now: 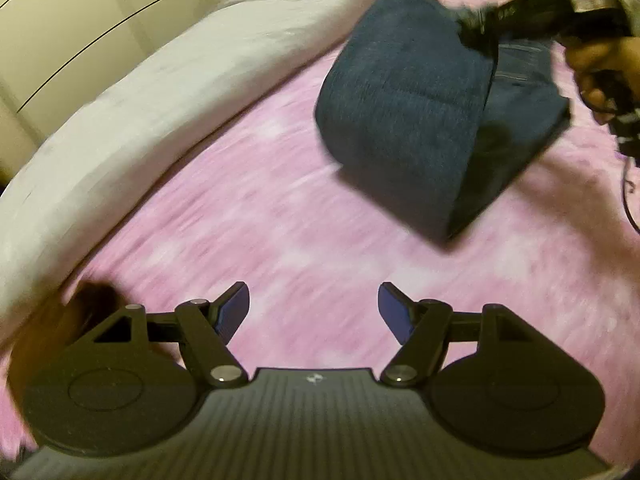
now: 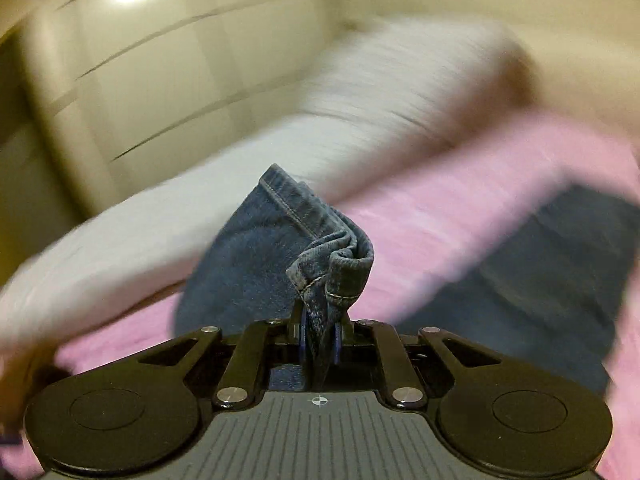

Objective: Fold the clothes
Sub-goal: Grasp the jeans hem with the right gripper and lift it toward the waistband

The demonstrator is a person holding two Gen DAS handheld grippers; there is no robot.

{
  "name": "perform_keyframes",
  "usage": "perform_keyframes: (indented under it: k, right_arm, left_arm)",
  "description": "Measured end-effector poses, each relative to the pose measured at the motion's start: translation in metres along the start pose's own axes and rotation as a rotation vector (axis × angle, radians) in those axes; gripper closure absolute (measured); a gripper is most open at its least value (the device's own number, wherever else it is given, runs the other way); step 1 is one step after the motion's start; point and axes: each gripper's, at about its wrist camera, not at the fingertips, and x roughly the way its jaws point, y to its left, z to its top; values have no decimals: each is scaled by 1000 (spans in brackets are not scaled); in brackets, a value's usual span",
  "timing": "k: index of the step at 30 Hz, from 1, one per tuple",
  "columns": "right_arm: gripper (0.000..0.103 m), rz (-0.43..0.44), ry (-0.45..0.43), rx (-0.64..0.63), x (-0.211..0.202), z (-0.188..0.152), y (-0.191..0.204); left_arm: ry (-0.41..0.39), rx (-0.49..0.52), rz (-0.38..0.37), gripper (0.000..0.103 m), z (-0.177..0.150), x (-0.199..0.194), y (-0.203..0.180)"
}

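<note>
A pair of dark blue jeans (image 1: 404,112) hangs in a fold above the pink bedspread (image 1: 240,216), lifted at its upper right edge. My right gripper (image 1: 476,26) is shut on that edge, held by a person's hand (image 1: 600,68). In the right wrist view the right gripper (image 2: 320,334) pinches a bunched hem of the jeans (image 2: 316,240) between its blue pads, with more denim (image 2: 540,280) lying to the right. My left gripper (image 1: 314,312) hovers low over the bedspread, open and with nothing between its fingers, well short of the jeans.
A long white pillow (image 1: 132,112) runs along the left edge of the bed. Cream wardrobe panels (image 2: 140,80) stand behind it. A dark cable (image 1: 628,192) hangs at the far right. Both views are blurred by motion.
</note>
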Motion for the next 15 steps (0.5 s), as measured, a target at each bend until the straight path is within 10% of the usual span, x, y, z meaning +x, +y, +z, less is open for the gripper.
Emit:
perform_keyframes:
  k: [4,15]
  right_arm:
    - [92,-24,176,258,47,-8,-112]
    - [92,159,334,235,73,1,-155]
  left_arm:
    - [-6,50,-51,35,49,42,-55]
    - [60,141,-64,35,123,115,-114]
